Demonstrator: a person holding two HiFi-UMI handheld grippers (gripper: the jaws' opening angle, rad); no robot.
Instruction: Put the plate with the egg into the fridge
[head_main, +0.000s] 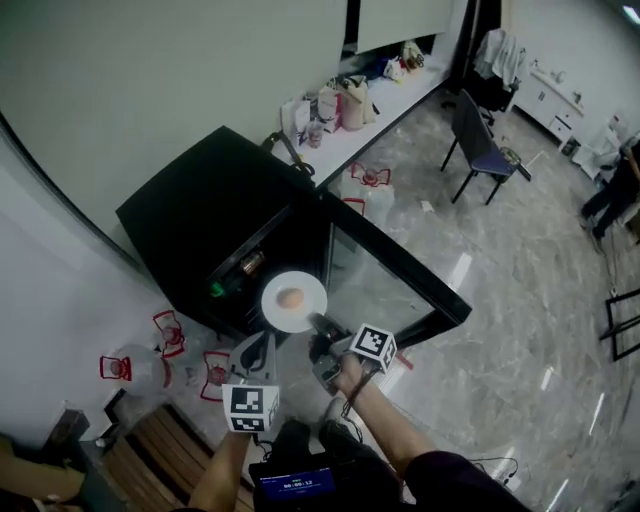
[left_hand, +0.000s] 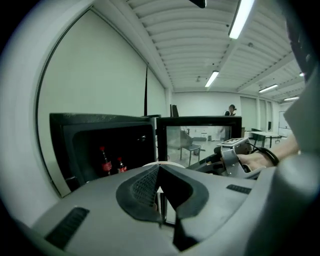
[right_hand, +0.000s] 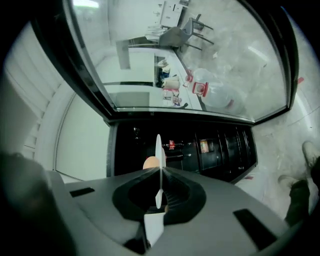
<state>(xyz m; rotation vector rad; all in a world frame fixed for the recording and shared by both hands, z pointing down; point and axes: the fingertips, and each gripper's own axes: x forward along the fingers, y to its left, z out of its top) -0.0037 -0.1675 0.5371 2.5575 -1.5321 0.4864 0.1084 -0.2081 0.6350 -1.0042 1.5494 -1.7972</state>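
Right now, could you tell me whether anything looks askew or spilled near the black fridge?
Nothing stands out: the round white plate looks level in the right gripper, its brown egg centred, glass fridge door open.

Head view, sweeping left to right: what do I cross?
Water jug, bottle inside the fridge, plate with the egg, chair, person at the far right edge.

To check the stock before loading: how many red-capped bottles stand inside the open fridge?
2. The taller bottle and the shorter bottle stand side by side low inside the fridge. Others may be hidden in the dark.
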